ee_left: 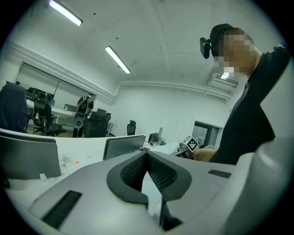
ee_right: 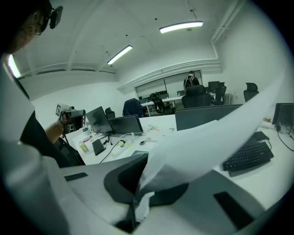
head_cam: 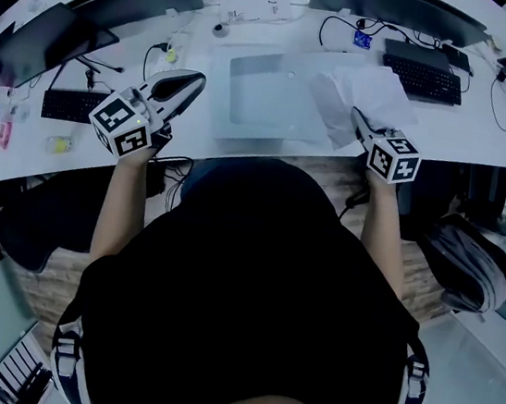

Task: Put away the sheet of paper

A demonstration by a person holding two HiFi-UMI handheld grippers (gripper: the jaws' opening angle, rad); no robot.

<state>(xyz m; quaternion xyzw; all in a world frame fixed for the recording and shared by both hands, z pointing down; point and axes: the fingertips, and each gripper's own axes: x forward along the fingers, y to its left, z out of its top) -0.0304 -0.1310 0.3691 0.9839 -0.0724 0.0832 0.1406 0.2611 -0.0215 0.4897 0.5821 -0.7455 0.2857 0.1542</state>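
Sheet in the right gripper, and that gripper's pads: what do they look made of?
Sheet: thin, matte white paper; it bows freely out from the grip. Right gripper pads: dark, finely ribbed, matte, likely rubber or soft plastic; cannot tell which.

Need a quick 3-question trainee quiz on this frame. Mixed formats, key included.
1. What does the right gripper hold? A) nothing B) the sheet of paper C) a mug
2. True or false: the left gripper also grips the sheet.
3. Fill in: in the head view, the grey mat on the desk lies ___ the two grippers.
Key: 1 B, jaws shut on it. 2 false, its jaws are together with nothing between them. 3 between.
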